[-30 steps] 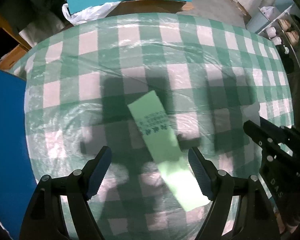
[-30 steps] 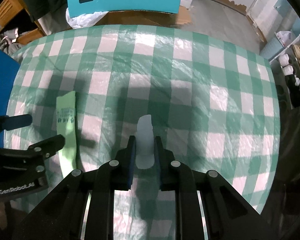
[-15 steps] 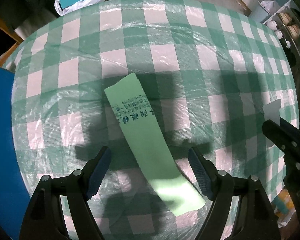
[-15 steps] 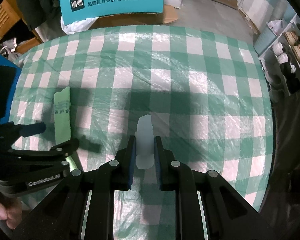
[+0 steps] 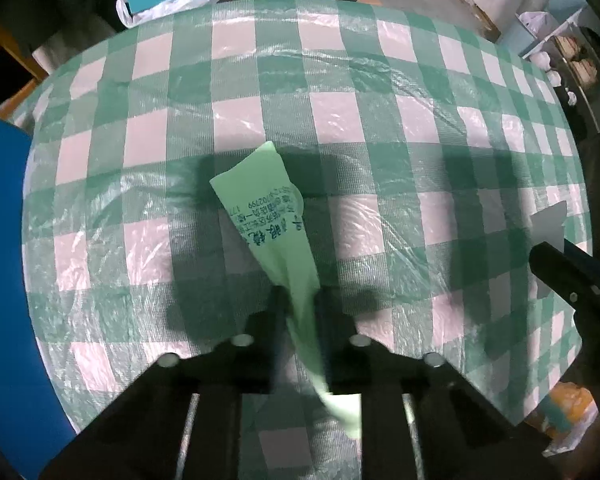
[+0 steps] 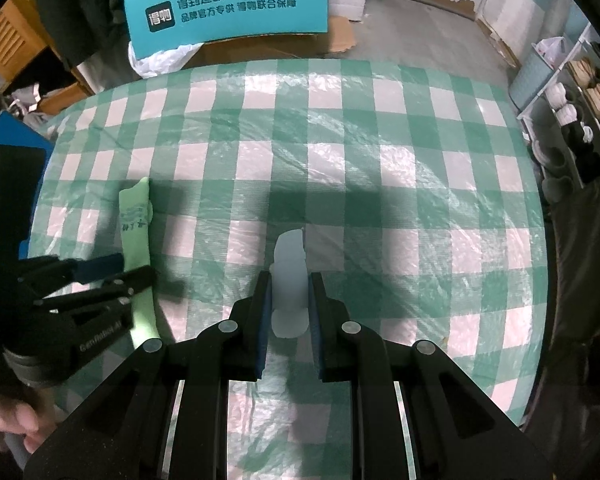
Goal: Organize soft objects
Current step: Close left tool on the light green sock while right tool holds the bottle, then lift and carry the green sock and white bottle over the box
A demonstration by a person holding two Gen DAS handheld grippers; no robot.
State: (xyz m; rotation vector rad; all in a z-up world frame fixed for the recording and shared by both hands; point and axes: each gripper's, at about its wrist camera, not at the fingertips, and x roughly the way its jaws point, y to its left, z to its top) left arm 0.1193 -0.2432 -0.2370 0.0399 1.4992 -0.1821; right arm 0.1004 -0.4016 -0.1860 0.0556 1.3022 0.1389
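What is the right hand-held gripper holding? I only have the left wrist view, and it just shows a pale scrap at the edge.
Observer: A pale sock. The right hand-held gripper is shut on it.
Operator: Gripped at the tip?
Observer: No. One end sticks out past the fingertips and a bit shows behind them.
Operator: How's my left grasp from that side?
Observer: The left hand-held gripper is shut on the green sock. The sock's tail comes out below the fingers.

"得物" and "得到运动×潮流×好物" on the teal box (image 6: 228,8); "GenRobot.AI" on the left tongs (image 6: 112,276).
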